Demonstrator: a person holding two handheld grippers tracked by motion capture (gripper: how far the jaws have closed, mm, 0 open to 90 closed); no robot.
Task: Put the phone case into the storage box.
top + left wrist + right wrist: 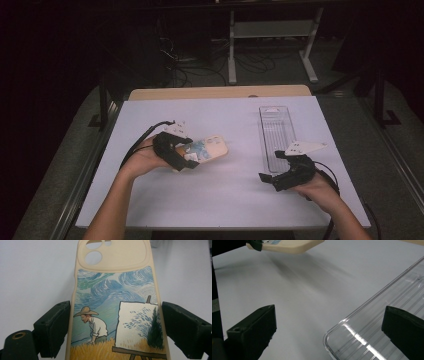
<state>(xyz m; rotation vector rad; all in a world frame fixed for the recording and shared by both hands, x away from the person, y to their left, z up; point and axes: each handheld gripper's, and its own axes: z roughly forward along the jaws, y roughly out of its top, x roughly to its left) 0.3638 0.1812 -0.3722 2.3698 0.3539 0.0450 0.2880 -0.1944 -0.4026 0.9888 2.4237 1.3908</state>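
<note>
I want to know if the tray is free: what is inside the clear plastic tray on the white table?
The clear ribbed plastic tray looks empty along its visible floor. Its near end is covered in the high view by the right gripper and its grey plate.

the phone case sits between the left gripper's jaws, above the table; the clear tray lies just ahead of the right gripper.

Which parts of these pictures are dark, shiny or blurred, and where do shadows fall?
High view: the room behind the table is almost black and the picture is soft. Left gripper view: the phone case is evenly lit and sharp. Right gripper view: the case casts a soft, wide shadow on the table, and bright glints streak the clear tray.
</note>
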